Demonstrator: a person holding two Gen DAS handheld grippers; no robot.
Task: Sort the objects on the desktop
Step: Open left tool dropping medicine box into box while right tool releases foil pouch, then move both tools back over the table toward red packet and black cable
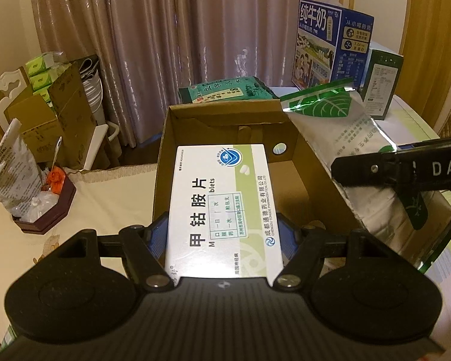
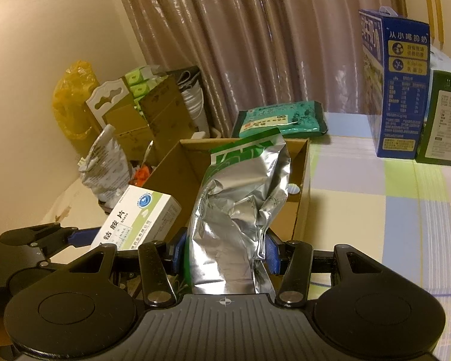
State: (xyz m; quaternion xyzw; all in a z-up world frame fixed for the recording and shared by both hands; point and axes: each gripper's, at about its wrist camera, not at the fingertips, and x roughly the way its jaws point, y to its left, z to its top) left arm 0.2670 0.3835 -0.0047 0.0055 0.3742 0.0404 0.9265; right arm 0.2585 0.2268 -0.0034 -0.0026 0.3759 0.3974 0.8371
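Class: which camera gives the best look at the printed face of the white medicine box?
The left wrist view: the medicine box, clamped in the left gripper, fills the middle with its label facing the camera. The right wrist view shows it small, at an angle, its lower end hidden.

Open brown cardboard box (image 1: 288, 180) has bare floor ahead of my white medicine carton (image 1: 219, 204). Crinkled silver foil bag (image 2: 240, 204) crowds its right wall; dark green tea packet (image 2: 282, 120) blocks behind.

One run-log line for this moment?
left gripper: shut on medicine box | right gripper: shut on foil bag | both over cardboard box
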